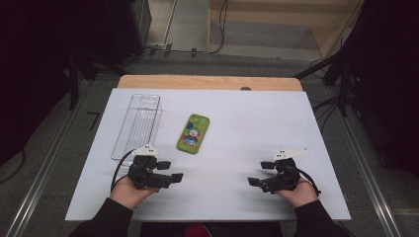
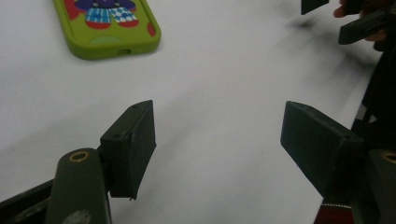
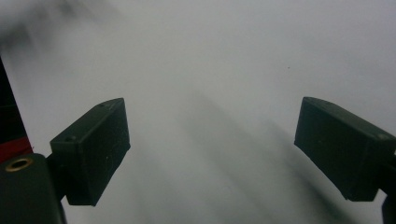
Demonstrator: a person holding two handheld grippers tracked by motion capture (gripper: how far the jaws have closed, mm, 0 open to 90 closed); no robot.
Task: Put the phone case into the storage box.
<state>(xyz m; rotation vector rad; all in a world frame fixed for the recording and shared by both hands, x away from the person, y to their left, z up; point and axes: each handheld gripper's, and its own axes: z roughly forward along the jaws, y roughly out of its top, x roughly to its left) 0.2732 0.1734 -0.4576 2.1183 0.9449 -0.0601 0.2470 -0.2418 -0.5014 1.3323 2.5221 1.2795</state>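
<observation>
Phone case [image 1: 193, 134] in bright green lies flat on the white worktop [image 1: 247, 123], ahead of the left gripper [image 1: 170, 171] and just beside a clear plastic tray [image 1: 138, 124] that stands empty to its left. Both grippers hover low near the person's edge of the worktop, each held in a hand, and both point inward toward one another with bare sheet between them. In the left gripper view the jaws stand apart with nothing between them, and the case sits up and to the left of them, well clear of the pads [image 2: 133, 147]; the right gripper [image 1: 260, 173] likewise has its jaws spread with nothing held, facing plain white surface in its own view. This looks like the very start of the work: nothing is picked up, and the case appears to be the thing to be fetched, quite likely for the tray beside it. The next move probably calls for the left gripper to swing forward toward the case, line its jaws across the narrow width, and come low enough to catch the thin edges, since the case lies flush and offers little to bite. On its back is a cartoon clown figure in blue, red and white; no brand name or lettering can be read on it.
</observation>
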